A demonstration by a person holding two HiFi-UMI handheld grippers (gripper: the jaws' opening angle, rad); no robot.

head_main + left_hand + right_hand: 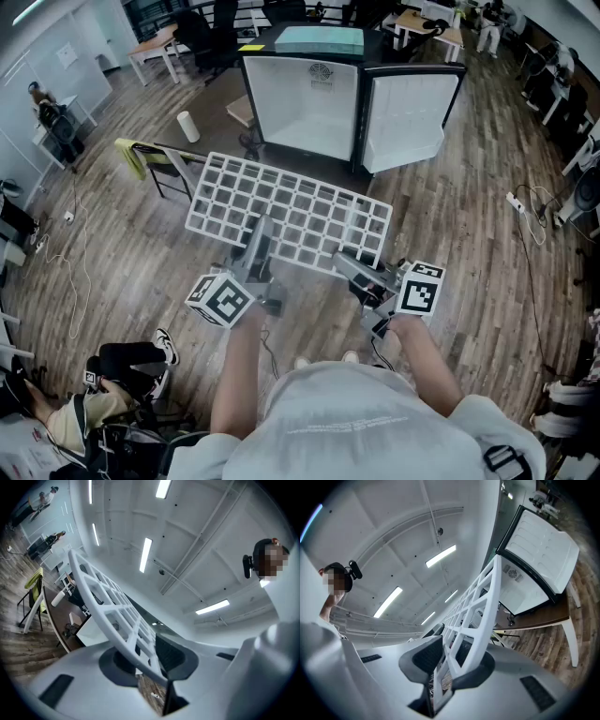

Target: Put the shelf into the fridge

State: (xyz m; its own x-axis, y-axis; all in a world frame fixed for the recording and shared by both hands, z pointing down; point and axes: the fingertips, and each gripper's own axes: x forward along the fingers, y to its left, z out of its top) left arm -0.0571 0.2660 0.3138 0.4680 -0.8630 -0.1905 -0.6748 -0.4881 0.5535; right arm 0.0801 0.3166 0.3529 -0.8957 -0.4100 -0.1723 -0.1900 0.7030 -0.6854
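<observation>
Right claw [450, 665] clamped on the edge of the white grid shelf [486, 606]. Open fridge [522, 597] beyond, door [543, 541] swung wide. Wood floor [541, 645] below.

Your left forearm [239, 370] and right forearm [429, 361] reach forward side by side. Your left gripper [262, 234] is clamped on the shelf [281, 202] at its near edge, toward the left. Your right gripper [349, 265] clamps the same edge toward the right. Both tilt slightly upward.
</observation>
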